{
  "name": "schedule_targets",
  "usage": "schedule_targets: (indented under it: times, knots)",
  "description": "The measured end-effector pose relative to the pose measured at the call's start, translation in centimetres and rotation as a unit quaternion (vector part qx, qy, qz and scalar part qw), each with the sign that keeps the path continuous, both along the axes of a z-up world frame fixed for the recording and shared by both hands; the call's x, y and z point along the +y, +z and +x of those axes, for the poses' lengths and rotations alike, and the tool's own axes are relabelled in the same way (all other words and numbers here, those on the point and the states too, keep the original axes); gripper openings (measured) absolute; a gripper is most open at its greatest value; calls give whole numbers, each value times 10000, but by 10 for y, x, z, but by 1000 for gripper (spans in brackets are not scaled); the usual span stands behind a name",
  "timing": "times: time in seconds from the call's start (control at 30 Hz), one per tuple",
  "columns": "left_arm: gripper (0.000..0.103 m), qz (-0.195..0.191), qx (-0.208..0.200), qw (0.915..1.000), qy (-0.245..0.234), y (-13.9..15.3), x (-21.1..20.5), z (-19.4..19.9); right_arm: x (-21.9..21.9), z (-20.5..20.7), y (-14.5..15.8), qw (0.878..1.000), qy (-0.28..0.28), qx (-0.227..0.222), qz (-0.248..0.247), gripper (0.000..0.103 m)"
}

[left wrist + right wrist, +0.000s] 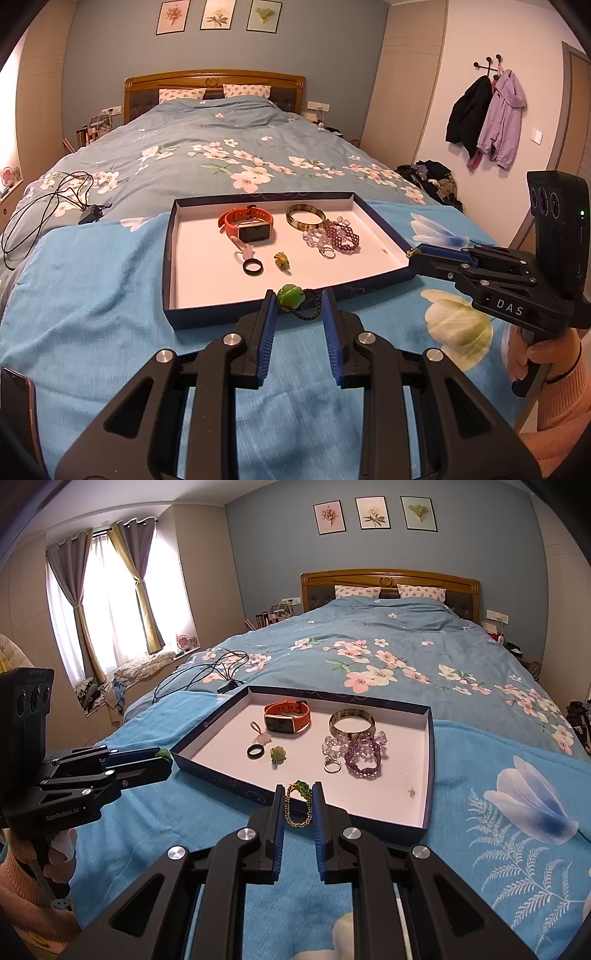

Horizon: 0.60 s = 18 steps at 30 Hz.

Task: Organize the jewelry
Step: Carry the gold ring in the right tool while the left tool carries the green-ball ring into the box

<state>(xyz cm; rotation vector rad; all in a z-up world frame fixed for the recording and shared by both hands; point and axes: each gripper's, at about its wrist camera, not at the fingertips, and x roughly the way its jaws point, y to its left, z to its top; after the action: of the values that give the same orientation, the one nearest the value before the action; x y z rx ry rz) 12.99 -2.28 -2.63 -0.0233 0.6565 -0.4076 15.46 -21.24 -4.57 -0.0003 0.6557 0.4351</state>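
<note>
Jewelry lies spread in a shallow dark-blue box lid (430,760) with a white floor, set on a light blue blanket (184,797) at the foot of a bed (369,642). Inside it, toward the far side, sit an orange-strapped smartwatch (287,716) and a mottled bangle (351,722); nearer are a pink star charm (263,738), a black ring (256,752), a small green pendant (277,755), a silver ring (331,765), a clear bead bracelet (336,746) and a purple bead bracelet (364,757), the last two touching. The left gripper (298,301) holds a green jade bead on a dark braided cord (291,298) between its blue pads, jaws drawn partway in around it, just at the near rim of the lid. The right gripper (298,801) has its jaws closed narrowly on a gold-coloured chain bracelet with green stones (299,805), which hangs between the pads over the lid's near edge. In the left wrist view, the right gripper (413,254) reaches to the lid's right corner with the bracelet (412,252) at its tip. A black cable (48,206) lies coiled on the flowered duvet beyond.
</note>
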Motion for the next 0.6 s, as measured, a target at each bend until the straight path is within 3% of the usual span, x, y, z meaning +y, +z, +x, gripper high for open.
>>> schedule_targets:
  times: [0.6]
  knots:
    - [25,-130,77,9999,54,1,0,29,-3,16,2,10000,-50,17,-8,13]
